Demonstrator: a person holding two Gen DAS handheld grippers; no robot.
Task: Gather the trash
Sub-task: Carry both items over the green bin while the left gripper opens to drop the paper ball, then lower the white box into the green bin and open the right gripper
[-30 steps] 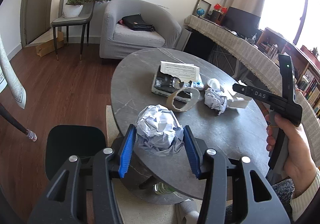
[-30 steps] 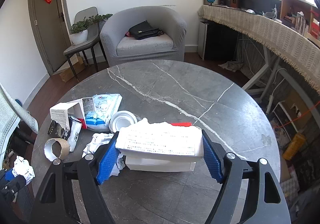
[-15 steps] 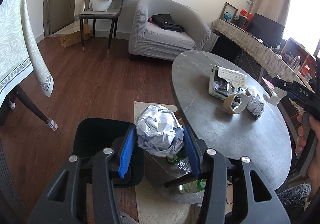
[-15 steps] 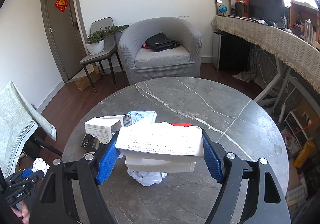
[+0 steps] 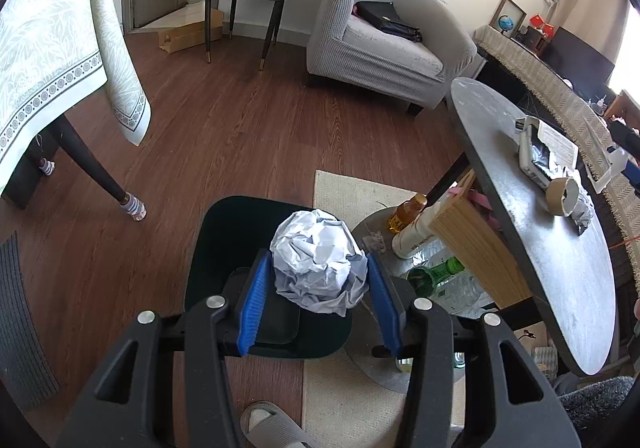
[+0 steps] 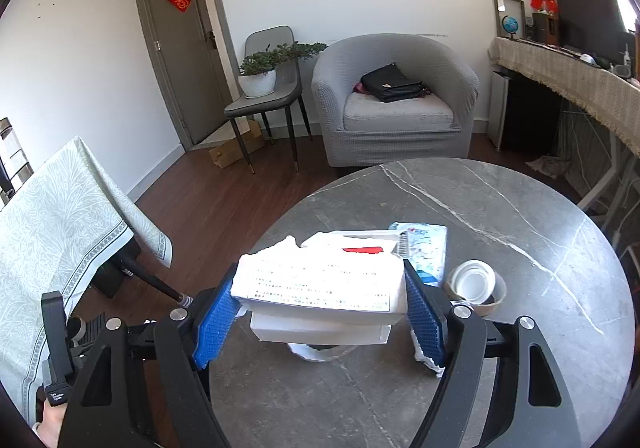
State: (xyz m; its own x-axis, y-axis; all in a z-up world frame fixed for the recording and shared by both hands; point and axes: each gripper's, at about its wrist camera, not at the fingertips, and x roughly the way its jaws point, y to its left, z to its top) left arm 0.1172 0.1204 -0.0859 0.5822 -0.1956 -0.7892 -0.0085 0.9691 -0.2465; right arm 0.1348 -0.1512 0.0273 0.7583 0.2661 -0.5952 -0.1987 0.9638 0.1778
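Left gripper (image 5: pixel 318 294): lower centre of the left wrist view; jaws part-way closed, blue pads (image 5: pixel 253 302) pressed on either side of a paper ball (image 5: pixel 318 260), which fills the gap between them.
Paper ball: crumpled white paper, held in the air, over the dark bin (image 5: pixel 218 248) on the floor in the frame's centre.
Left pose: gripper pointed downward at the floor, off the table's left edge.
Right gripper (image 6: pixel 320 308): lower centre of the right wrist view; jaws wide, pads clamped against the two ends of a white box (image 6: pixel 320 284).
Box: torn white carton, printed label face up, red mark on the flap behind; held just above the table (image 6: pixel 520 240), whether it touches cannot be told.
Right pose: gripper level, aimed across the table toward the armchair (image 6: pixel 396 104).
Table: round grey marble top, right half of both views.
Packet (image 6: pixel 426 252): blue-and-white wrapper, right of the box, on the table.
Cup (image 6: pixel 476 286): paper cup with white lid, lower right of the packet.
Tape roll (image 5: pixel 562 195): brown cardboard ring, right edge of the left wrist view, on the table beside crumpled paper (image 5: pixel 584 210).
Carton (image 5: pixel 540 154): open, dark foil inside, just above the tape roll.
Bottles (image 5: pixel 432 268): under the table, on its base.
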